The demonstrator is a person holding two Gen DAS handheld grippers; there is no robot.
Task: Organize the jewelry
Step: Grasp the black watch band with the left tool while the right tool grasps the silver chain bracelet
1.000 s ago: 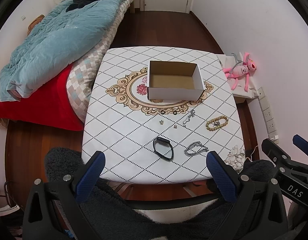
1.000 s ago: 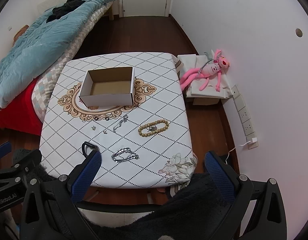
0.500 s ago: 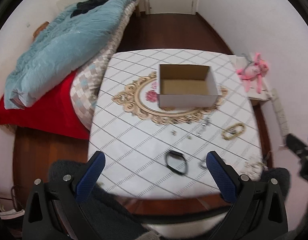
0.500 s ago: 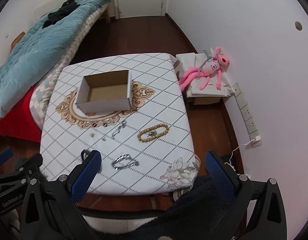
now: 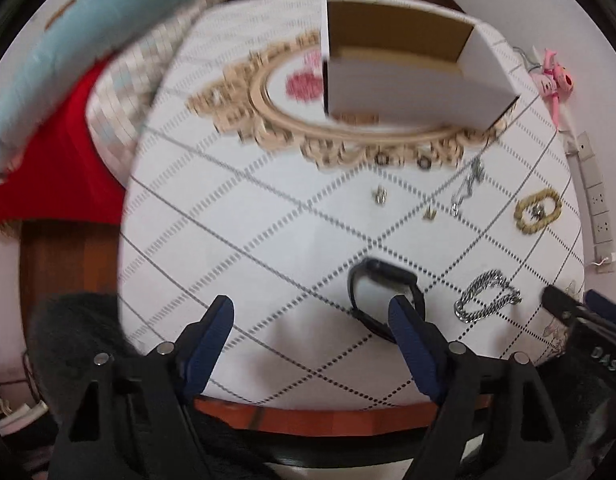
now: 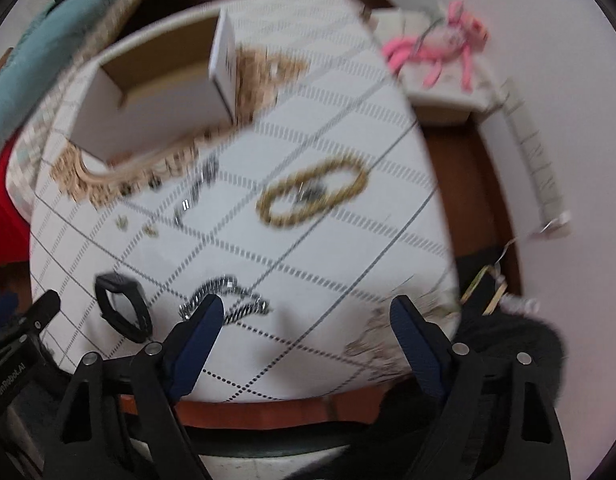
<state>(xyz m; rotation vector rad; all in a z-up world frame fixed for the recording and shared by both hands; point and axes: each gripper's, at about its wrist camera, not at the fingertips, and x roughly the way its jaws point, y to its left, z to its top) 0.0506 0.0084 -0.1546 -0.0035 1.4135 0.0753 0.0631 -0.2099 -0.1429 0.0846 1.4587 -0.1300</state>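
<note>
We've got loose jewelry spread on the table, all on the near side of the open cardboard box. The black band lies well in front of the box, the silver chain just to its right, and the beaded bracelet sits farther right, closer to the box. Two small dark rings rest right at the box's near edge.

We reckon these pieces are all light. The band looks springy and holds its loop, so one side of it is the place to pinch. The chain is limp and slippery; we'd take it at its bunched middle.

Our left gripper is closing, with bare tablecloth between the pads; its right finger overlaps the band, contact unclear. Our right gripper is closing too, empty, with one finger over the chain.
</note>
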